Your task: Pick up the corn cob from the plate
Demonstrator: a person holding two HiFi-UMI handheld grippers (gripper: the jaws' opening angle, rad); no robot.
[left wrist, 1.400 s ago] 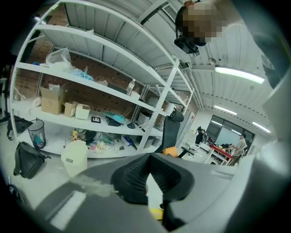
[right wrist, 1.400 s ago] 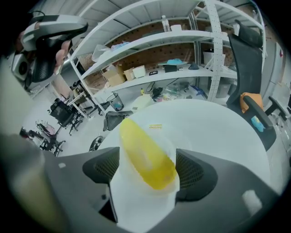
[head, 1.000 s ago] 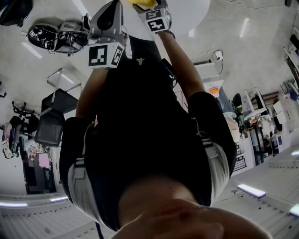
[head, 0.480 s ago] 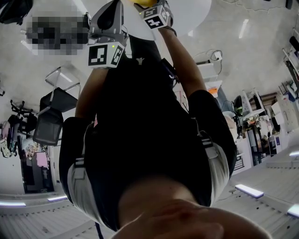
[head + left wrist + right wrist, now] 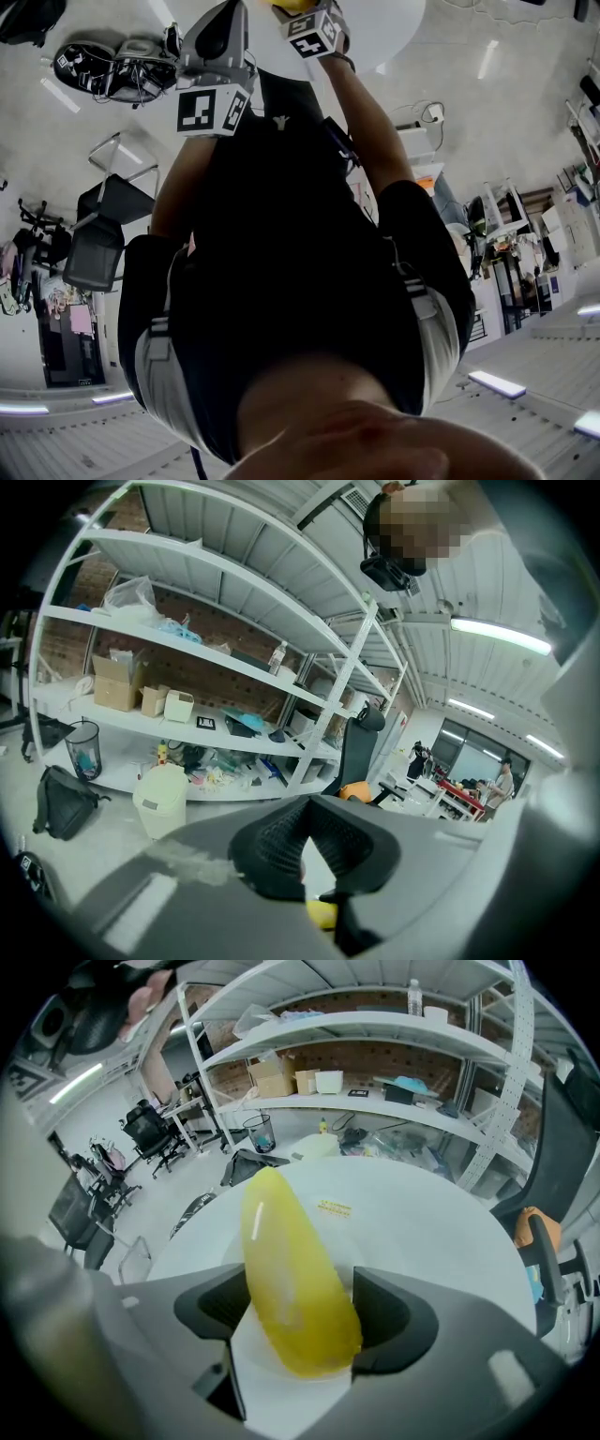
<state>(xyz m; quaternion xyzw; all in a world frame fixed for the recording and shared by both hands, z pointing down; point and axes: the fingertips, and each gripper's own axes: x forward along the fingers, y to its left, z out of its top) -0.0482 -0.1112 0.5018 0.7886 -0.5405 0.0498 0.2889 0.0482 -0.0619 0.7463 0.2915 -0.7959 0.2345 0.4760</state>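
The corn [image 5: 291, 1279] is a smooth, glossy yellow cob, blunt at its near end and tapering away. It lies on the white plate [image 5: 253, 1353] on the round white bench [image 5: 422, 1232]. It sits between the pads of the right claw [image 5: 302, 1299], whose jaws are closing on it. The pads stand right at its flanks but are not clearly pressing.

White on white leaves the plate's rim faint. In the head view the top edge cuts the cob to a yellow sliver. A small yellow patch [image 5: 322, 913] under the left claw [image 5: 307, 841] cannot be identified. That claw's jaws are together and empty.

The right arm [image 5: 370, 122] stretches to the bench, its claw tipped steeply down. The left claw is held beside it, aimed towards shelves [image 5: 187, 649].
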